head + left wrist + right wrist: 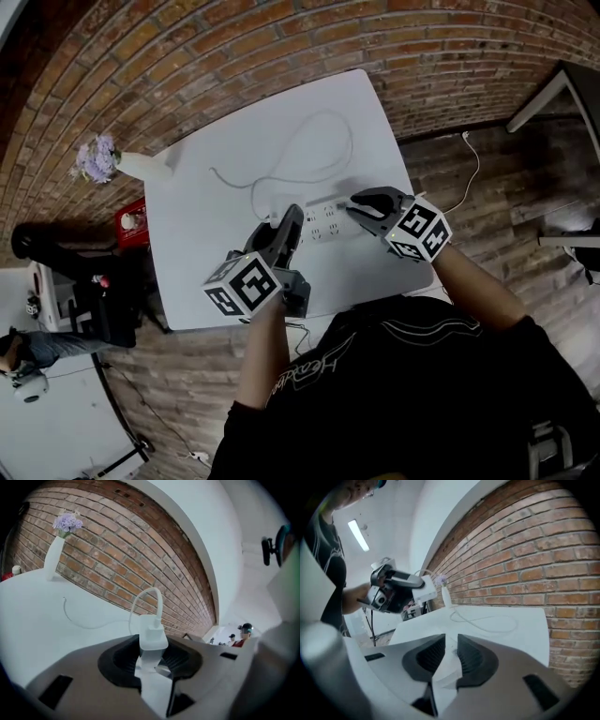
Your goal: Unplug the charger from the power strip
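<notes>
The white charger (152,632) stands between the pads of my left gripper (152,644), which is shut on it. Its thin white cable (160,603) arcs up from its top and trails in loops over the table (351,150). In the head view my left gripper (289,223) hangs above the left end of the white power strip (323,221). The right gripper view shows the left gripper (396,590) in the air with the charger (424,588) clear of the table. My right gripper (352,204) is over the strip's right end; its jaws (451,644) show a narrow gap with nothing seen gripped.
The white table (211,272) stands against a brick wall. A white vase of purple flowers (139,165) lies at its far left corner, with a red item (131,221) beyond the edge. Another white cord (472,173) lies on the wooden floor at the right.
</notes>
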`<state>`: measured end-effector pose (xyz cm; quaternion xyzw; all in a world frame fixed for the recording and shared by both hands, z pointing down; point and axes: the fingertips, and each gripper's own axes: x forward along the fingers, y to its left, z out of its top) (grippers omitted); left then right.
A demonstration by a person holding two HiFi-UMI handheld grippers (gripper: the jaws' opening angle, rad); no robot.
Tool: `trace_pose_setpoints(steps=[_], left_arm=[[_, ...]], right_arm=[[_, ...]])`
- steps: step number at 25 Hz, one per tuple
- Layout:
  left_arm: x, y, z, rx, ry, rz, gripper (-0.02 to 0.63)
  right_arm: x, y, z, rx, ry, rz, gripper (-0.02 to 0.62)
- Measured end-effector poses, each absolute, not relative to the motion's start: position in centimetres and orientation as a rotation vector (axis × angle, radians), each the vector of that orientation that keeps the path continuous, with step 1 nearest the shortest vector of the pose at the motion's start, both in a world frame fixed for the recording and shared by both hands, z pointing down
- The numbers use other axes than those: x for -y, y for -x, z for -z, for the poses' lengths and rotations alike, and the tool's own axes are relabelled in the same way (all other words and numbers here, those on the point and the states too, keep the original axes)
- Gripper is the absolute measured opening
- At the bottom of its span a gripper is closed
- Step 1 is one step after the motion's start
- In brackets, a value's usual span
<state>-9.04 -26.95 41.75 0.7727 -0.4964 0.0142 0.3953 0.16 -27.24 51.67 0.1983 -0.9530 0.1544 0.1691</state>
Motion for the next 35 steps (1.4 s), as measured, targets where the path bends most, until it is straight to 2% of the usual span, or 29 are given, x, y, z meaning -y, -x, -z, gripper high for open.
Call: trace_pose_setpoints(steps=[2,10,16,26,35], left_arm=[[26.0,9.3,-40.7,1.233,-1.969,-0.018,0.137],[20.4,11.5,-36.1,1.15,-2.04,-0.009,0.137],[15.4,13.5,-33.8,1.116,-2.14,-0.041,0.137],[7.4,15.7,-32.2,1.04,-2.302,-0.063,0.137],[4.5,17.0,-31.4,1.046,-2.382,-0.041,0.137]], right_arm=[[27.2,-1.2,-49.6,2.719,-0.643,-0.503,0.021],[22.6,-1.6,-39.5,2.843,-0.772,-0.676,0.006],[16.8,0.6,-34.3,2.941,-0.772,-0.622,0.005],[8.5,3.0,-32.1,2.966,-0.844,-0.579,0.003],[5.3,4.6,-31.9,2.947,-0.873,-0.581,-0.002]])
